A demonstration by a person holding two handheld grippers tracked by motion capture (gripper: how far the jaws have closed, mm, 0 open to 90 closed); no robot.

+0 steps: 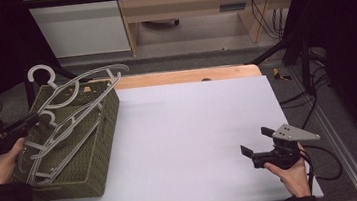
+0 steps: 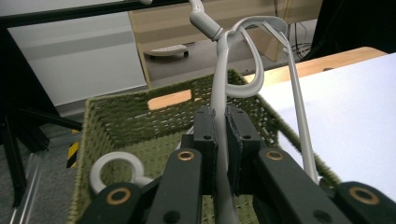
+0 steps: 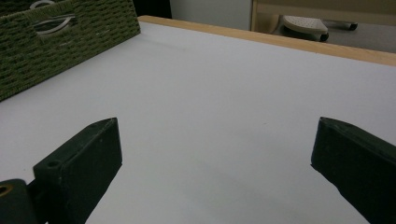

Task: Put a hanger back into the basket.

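left claw [image 1: 35,118] clamped on a grey hanger [image 2: 219,93] over the green basket [image 1: 99,154]; right claw [image 1: 256,142] idle, empty.
left claw: jaws pinched tight on a thin bar of the hanger, seen close up in the left gripper view, hook [image 2: 203,16] pointing up and away. the hanger sits with other grey hangers [image 1: 64,130] piled in the woven basket at the left edge of the bench [image 1: 190,139], some sticking out past the far rim. a grey ring [image 2: 116,170] lies inside the basket. right claw: jaws spread wide, nothing between them, low over the white bench top at the near right, well apart from the basket.
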